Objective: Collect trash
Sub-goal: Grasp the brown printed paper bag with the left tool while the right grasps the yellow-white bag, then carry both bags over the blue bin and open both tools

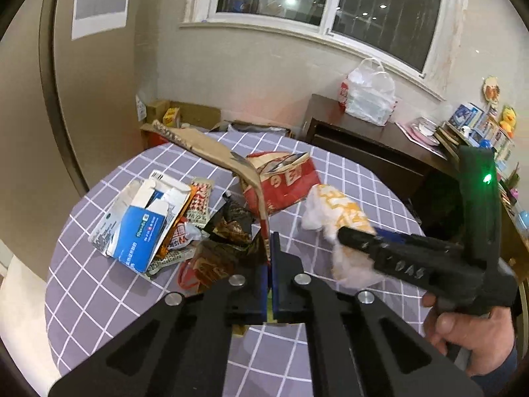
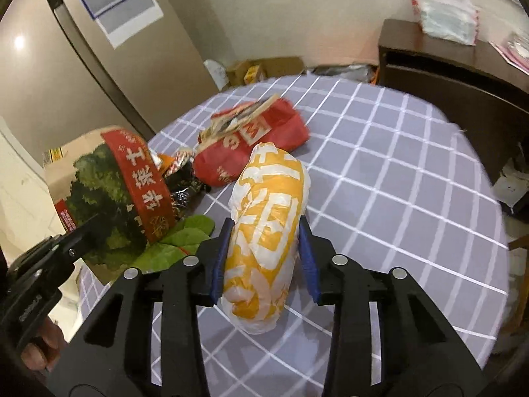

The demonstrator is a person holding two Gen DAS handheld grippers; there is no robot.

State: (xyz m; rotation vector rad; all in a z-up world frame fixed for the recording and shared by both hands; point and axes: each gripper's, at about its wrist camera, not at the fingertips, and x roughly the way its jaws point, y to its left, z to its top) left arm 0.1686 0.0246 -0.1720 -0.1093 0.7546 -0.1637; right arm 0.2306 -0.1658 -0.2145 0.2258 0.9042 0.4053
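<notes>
With the left gripper [image 1: 269,248] clamped on the bent cardboard sheet's [image 1: 211,150] edge and the right gripper [image 2: 264,254] squeezing the yellow-and-white wrapper [image 2: 264,228] on the checked table [image 2: 396,172] (soft, crumpled), either could slip free when lifted.

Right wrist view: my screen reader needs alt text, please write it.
The right gripper closes on a yellow-and-white wrapped bundle on a purple checked tablecloth. A red bag lies behind it.
</notes>
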